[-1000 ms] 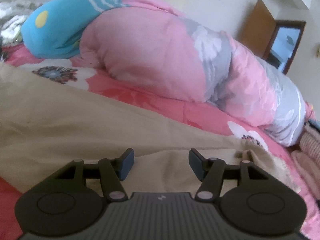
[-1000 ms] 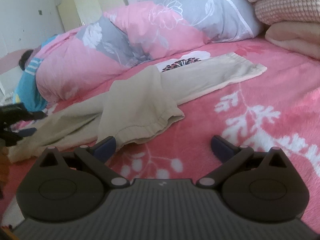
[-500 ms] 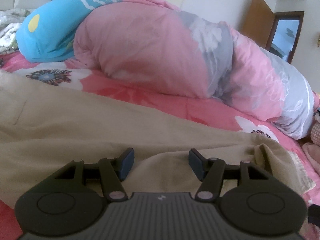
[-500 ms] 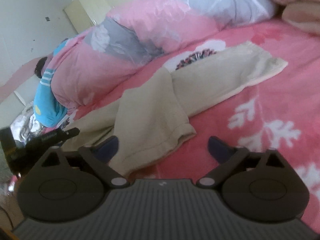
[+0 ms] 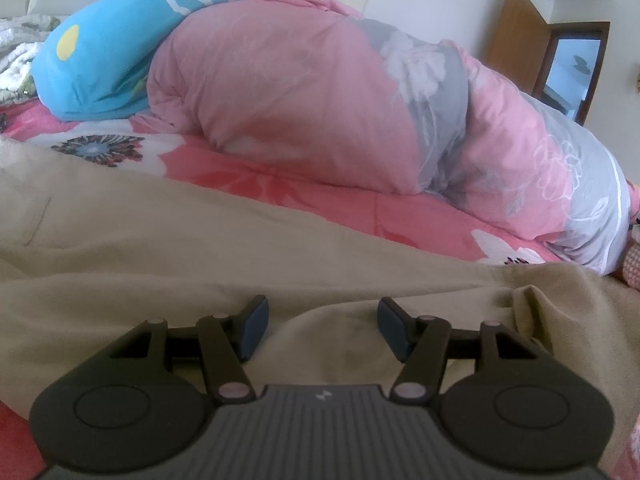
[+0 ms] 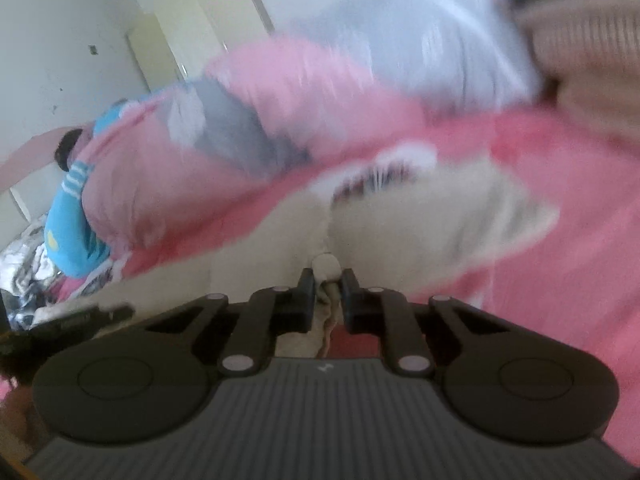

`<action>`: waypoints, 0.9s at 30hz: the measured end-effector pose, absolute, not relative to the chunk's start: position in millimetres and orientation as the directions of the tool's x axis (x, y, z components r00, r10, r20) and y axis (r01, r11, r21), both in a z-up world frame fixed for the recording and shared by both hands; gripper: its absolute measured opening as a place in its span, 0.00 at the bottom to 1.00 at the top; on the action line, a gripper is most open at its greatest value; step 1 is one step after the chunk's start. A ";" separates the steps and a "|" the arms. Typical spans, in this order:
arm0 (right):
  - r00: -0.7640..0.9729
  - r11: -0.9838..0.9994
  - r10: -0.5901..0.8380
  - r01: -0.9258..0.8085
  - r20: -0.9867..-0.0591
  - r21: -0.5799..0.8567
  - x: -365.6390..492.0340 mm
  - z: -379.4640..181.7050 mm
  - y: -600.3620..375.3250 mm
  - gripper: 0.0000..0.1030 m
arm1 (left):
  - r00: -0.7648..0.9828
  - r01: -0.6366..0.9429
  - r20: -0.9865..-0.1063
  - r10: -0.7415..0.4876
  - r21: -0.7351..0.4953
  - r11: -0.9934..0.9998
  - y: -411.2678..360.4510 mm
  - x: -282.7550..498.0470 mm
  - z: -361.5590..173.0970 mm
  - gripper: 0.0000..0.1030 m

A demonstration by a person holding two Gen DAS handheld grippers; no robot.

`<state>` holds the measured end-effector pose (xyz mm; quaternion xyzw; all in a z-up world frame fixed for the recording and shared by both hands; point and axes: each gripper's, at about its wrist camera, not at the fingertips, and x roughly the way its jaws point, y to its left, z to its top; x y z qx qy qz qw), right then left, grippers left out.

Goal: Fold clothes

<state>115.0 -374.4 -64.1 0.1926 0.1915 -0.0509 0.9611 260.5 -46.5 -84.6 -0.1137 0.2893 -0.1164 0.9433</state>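
Note:
Beige trousers [image 5: 200,264] lie spread on the pink flowered bedspread [image 5: 280,184]. My left gripper [image 5: 322,320] hovers low over the cloth, its blue pads apart with only a soft ridge of fabric beneath them. In the blurred right wrist view the trousers [image 6: 420,216] stretch away to the right. My right gripper [image 6: 328,284] is closing on a bunched edge of one leg, and the cloth is pinched between its pads. The dark shape at the left edge looks like the left gripper [image 6: 80,318].
A rolled pink and grey quilt [image 5: 320,100] runs along the far side of the bed. At its left end is a blue striped shape [image 5: 104,52] with dark hair, seemingly a person lying down. Folded textiles [image 6: 580,32] are stacked at the right. A brown door [image 5: 516,40] stands behind.
The right gripper's jaws went from wide apart to pinching the hem of the near trouser leg, and its view swung and blurred. The left gripper barely moved.

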 end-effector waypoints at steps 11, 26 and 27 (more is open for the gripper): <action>0.894 0.970 -0.214 0.241 -0.393 0.020 187.6 -14.9 -432.2 0.11 | 0.801 0.154 -0.517 -0.301 -0.308 0.939 -41.9 262.5 -83.9 0.60; 0.752 0.952 -0.278 0.297 -0.598 -0.070 269.0 -70.4 -482.3 0.11 | 0.800 0.145 -0.515 -0.307 -0.331 0.932 -35.4 265.0 -81.3 0.60; 0.745 0.953 -0.278 0.293 -0.606 -0.077 272.1 -73.6 -482.9 0.11 | 0.800 0.145 -0.516 -0.307 -0.331 0.932 -35.4 265.1 -81.2 0.60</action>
